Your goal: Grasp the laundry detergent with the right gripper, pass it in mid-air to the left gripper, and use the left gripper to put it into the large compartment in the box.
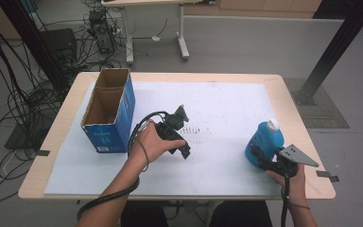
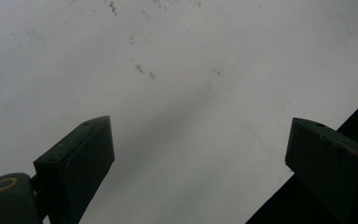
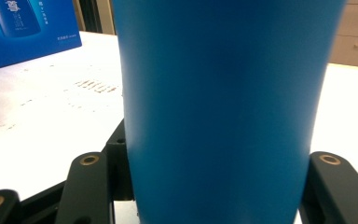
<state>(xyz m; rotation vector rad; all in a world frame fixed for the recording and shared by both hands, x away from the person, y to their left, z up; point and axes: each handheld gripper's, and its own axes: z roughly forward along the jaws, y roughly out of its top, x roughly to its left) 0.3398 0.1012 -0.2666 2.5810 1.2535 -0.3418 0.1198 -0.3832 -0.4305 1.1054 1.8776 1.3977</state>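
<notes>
The right hand-held gripper (image 1: 257,158) squeezes the blue bottle (image 1: 264,139) near the table's (image 1: 66,113) right edge; lifted fast, it could slip. The left hand-held gripper (image 2: 198,163) is wide open, holding nothing.

Grey floor (image 1: 246,42) surrounds the wooden desk (image 1: 52,137); tangled cables (image 1: 14,90) lie at left, a white table's legs (image 1: 182,38) stand at top centre.

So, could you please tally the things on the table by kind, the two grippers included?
Blue bottle: 1
Open blue cardboard box: 1
White sheet covering the table: 1
Grippers: 2, left gripper and right gripper
Total: 5
</notes>
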